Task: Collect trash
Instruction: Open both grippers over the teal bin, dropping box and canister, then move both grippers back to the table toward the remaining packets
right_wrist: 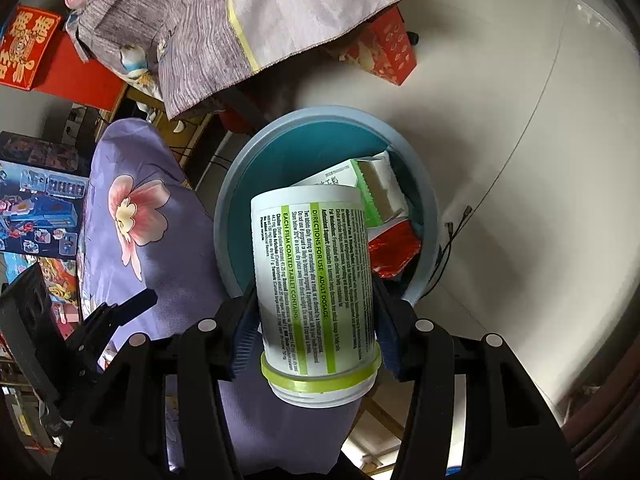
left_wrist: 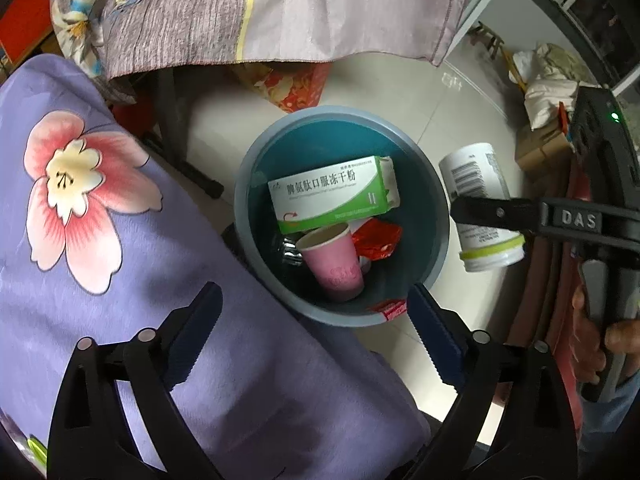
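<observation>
I am looking into a lived-in home, likely a bedroom or living room. A purple floral bedsheet (left_wrist: 120, 240) drapes over furniture, a mauve patterned cloth (left_wrist: 248, 12) hangs above, and pale floor tiles (right_wrist: 520, 100) run beneath. A red festive box (right_wrist: 384, 52), a toy set box (right_wrist: 40, 200) and a small blue bin (left_wrist: 248, 184) of household rubbish sit about.

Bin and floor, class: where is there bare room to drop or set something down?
Free: the teal back of the bin behind the medicine box, and the pale floor right of it. Crowded: the near half, with pink cup and red wrapper.
</observation>
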Demonstrator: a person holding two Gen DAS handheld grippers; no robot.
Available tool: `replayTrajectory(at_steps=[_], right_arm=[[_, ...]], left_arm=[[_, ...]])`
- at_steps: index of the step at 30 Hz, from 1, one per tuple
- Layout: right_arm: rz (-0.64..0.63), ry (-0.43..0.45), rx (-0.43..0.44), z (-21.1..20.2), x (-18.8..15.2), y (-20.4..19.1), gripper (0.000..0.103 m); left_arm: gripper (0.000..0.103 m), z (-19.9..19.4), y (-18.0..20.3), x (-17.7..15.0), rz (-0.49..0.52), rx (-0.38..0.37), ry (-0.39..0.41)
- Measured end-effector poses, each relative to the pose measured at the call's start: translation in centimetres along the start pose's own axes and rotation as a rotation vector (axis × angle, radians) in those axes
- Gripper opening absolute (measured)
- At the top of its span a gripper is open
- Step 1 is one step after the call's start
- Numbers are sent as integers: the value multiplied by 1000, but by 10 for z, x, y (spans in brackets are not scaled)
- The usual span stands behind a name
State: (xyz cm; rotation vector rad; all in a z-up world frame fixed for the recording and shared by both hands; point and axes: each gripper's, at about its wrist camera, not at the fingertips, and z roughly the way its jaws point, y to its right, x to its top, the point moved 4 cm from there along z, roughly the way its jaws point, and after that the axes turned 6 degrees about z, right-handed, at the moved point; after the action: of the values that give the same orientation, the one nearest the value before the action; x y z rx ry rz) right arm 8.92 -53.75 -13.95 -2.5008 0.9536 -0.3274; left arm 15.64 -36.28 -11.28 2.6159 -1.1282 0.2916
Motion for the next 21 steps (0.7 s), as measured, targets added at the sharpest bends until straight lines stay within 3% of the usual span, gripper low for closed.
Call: replayTrajectory(at_steps=[1, 4, 7, 15, 21], right_arm=[[0, 2, -3, 2, 1, -1, 51], [10, 0, -6, 7, 3, -3, 68], [3, -8, -11, 10, 0, -6, 74], [-14, -18, -52, 6, -14, -13, 83], [-50, -20, -82, -3, -31, -26, 84]], left_arm=[[95, -2, -1, -2, -4, -2, 2], [97, -6, -4, -5, -16, -10, 12], [98, -11, -7, -10, -27, -8, 22], [98, -23, -15, -26, -59, 3, 39], [98, -42, -19, -41, -68, 17, 66]])
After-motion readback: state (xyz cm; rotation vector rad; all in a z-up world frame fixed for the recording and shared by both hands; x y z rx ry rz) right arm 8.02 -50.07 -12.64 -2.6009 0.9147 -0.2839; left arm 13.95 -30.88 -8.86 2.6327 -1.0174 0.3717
